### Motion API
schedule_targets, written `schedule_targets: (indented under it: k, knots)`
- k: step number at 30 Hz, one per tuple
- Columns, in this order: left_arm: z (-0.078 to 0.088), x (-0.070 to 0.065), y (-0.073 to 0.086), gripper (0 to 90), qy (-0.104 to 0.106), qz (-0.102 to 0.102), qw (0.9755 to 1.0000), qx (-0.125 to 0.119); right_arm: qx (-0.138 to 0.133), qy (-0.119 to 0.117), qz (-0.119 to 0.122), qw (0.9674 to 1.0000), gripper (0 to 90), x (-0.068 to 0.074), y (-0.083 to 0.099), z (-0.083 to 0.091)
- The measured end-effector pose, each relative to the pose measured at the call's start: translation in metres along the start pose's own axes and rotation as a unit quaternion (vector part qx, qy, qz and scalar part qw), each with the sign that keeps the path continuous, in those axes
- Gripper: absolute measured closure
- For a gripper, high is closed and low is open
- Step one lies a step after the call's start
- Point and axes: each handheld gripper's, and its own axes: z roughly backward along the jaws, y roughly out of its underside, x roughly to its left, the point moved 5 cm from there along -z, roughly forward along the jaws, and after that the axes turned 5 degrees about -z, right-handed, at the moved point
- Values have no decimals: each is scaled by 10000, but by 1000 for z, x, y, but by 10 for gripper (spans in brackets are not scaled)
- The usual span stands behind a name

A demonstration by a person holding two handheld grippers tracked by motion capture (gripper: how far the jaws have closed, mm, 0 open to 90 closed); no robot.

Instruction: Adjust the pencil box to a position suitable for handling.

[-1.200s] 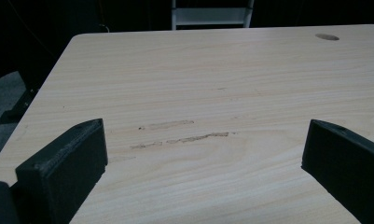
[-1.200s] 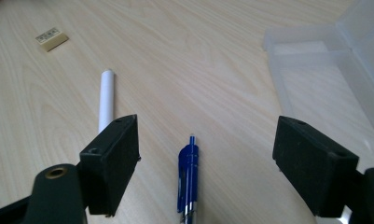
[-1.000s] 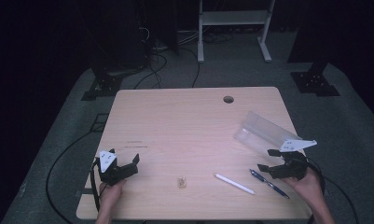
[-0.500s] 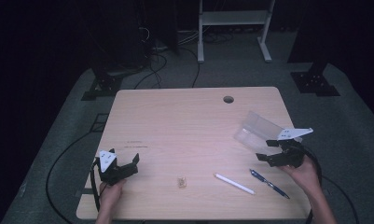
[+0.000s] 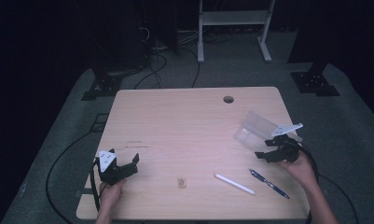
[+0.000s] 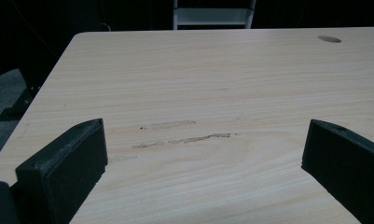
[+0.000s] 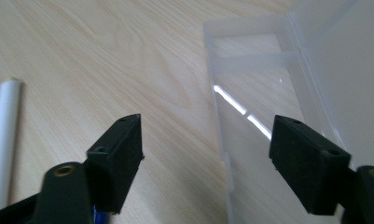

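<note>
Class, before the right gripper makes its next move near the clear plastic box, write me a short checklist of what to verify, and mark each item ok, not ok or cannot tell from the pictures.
1. Right gripper open: ok, jaws stand wide apart.
2. Right gripper holds nothing: ok.
3. Clear box open and in front of the jaws: ok; its near wall lies between them.
4. White pen and blue pen lie on the table outside the box: ok.
5. Left gripper open and apart from the work: ok.
6. Box is empty: cannot tell, part is hidden.
</note>
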Motion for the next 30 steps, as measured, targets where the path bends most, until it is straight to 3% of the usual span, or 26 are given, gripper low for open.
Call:
schedule_targets:
  k: [1,2,5,16,23,30]
  knots:
    - [0,0,0,0,0,0,10000,0,0,0,0,10000,276,0,0,0]
    - [0,1,0,0,-5,12,10000,6,68,16,-11,10000,360,-4,2,-2]
    - [0,1,0,0,4,46,10000,6,219,104,10,9997,441,-9,4,-7]
    - [0,2,0,0,12,92,10000,7,529,278,282,9978,676,-10,6,-22]
    - [0,3,0,0,20,149,9999,1,712,349,522,9955,797,-10,7,-28]
    - [0,3,0,0,17,168,9999,7,746,344,635,9946,851,-9,5,-31]
